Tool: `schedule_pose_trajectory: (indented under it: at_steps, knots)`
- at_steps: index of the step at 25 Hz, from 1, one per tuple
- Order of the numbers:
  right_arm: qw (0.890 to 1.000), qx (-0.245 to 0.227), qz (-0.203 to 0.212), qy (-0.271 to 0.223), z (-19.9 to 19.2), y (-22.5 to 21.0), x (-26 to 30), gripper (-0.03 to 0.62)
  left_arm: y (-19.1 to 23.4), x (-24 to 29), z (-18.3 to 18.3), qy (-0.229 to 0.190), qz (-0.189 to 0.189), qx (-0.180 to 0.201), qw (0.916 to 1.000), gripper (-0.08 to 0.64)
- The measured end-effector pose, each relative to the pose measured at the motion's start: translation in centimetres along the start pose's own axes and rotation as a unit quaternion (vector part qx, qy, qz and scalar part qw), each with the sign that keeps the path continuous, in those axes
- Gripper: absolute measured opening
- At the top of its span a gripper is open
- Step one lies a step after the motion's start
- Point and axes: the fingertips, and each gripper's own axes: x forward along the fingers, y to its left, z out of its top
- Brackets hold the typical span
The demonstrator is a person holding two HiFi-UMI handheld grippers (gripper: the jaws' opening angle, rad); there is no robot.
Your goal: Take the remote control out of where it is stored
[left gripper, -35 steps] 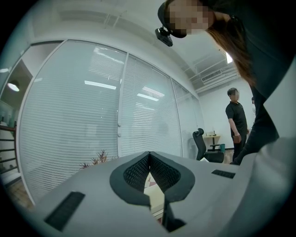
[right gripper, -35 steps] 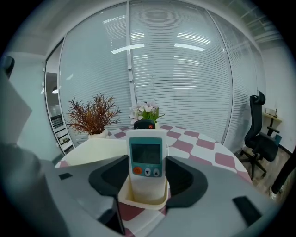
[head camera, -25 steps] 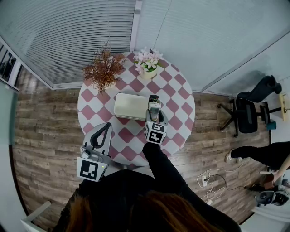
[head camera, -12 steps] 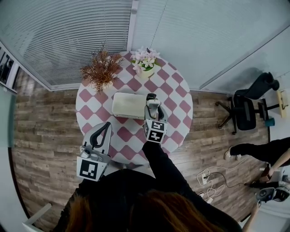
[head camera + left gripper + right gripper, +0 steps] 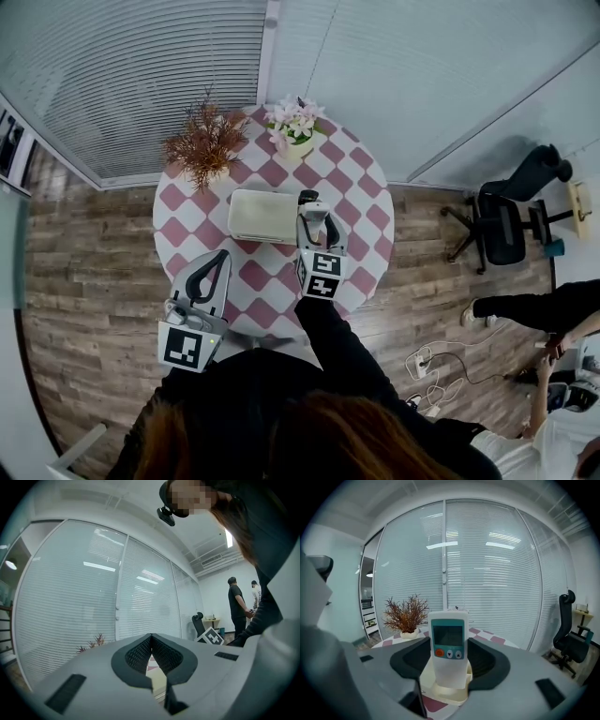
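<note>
The right gripper is clamping the upright remote control over the cream box on the checkered table. The left gripper, its jaws together, is hovering near left.

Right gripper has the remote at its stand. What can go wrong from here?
1. The remote control's lower end is at the cream holder's rim, and I cannot tell if it is clear. A tilted pull might snag and tip the holder.
2. The right gripper has its jaws only on the remote's smooth narrow sides, so it might slip or pivot.
3. The white box lies close beside it, and a sideways swing could hit it.
</note>
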Motion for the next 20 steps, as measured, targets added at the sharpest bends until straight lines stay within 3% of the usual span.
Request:
schedule_pose_trajectory:
  at_steps: [9,20]
  knots:
    - [1.000,-0.001,0.002,-0.024,2.0,-0.3,-2.4,0.258,-0.3,0.0,0.2,-0.006,-0.005,-0.003,1.0000,0.006]
    - [1.000,-0.015,0.005,-0.024,1.3,-0.6,-5.3,0.258,-0.9,0.3,0.6,-0.011,-0.014,0.001,0.9998,0.006]
